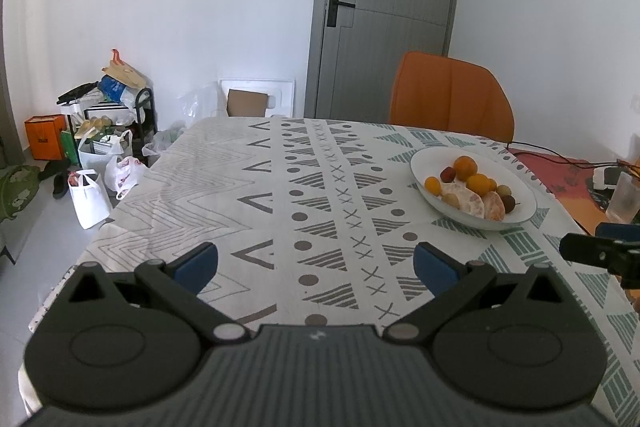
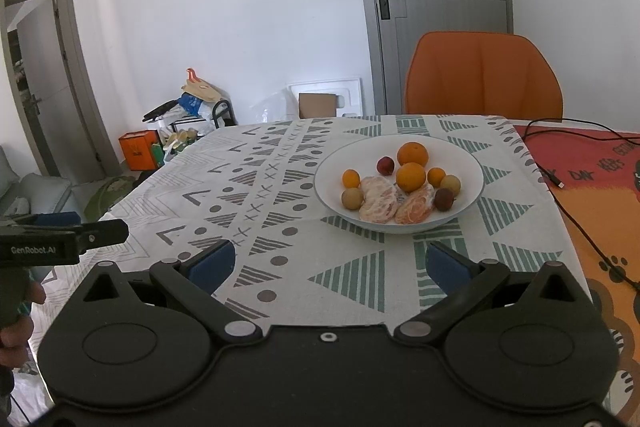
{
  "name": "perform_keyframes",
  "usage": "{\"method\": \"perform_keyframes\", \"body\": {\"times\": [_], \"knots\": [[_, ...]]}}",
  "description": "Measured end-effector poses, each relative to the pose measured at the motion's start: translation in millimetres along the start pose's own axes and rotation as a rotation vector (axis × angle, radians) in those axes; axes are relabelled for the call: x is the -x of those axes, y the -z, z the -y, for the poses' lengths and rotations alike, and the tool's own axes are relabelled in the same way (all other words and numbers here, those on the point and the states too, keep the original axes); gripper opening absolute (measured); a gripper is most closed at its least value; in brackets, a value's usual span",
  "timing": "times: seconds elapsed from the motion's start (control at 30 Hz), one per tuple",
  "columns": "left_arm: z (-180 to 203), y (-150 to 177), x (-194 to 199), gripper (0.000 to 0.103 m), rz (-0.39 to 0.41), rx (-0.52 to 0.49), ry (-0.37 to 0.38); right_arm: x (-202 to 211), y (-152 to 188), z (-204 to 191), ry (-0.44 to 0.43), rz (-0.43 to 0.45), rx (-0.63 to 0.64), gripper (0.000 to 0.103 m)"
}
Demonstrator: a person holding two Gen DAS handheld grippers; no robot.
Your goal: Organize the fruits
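Fruit plate on patterned tablecloth; both grippers spread wide and holding nothing.

Left gripper [image 1: 316, 267]: jaws apart over bare tablecloth [image 1: 224, 187], plate well off to its right. Right gripper [image 2: 328, 263]: jaws apart, just short of the white plate [image 2: 468, 163], which holds oranges [image 2: 412, 154], peeled citrus pieces [image 2: 378, 203], small red and tan fruits. Orange chair [image 2: 484, 75] beyond the table; black cable [image 2: 576, 223] at right.

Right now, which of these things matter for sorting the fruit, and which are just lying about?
Part of the job:
- white plate
- oranges
- peeled segments
- small red and tan fruits
- left gripper and right gripper, jaws open, holding nothing

Just lying about:
- orange chair
- black cable
- bags on the floor
- cardboard box
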State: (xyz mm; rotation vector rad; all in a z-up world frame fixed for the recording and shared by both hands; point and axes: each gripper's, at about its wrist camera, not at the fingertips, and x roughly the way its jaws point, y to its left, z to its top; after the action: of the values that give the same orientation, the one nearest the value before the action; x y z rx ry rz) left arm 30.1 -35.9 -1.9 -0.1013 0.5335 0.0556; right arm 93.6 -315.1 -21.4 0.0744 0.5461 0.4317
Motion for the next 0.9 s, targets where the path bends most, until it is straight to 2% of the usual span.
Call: {"method": "perform_keyframes", "body": {"times": [0.9], "knots": [[-1.6, 1.0, -0.4, 0.103, -0.011, 0.012, 0.003, -3.5, 3.0, 2.1, 0.007, -0.012, 0.0, 0.103]]}}
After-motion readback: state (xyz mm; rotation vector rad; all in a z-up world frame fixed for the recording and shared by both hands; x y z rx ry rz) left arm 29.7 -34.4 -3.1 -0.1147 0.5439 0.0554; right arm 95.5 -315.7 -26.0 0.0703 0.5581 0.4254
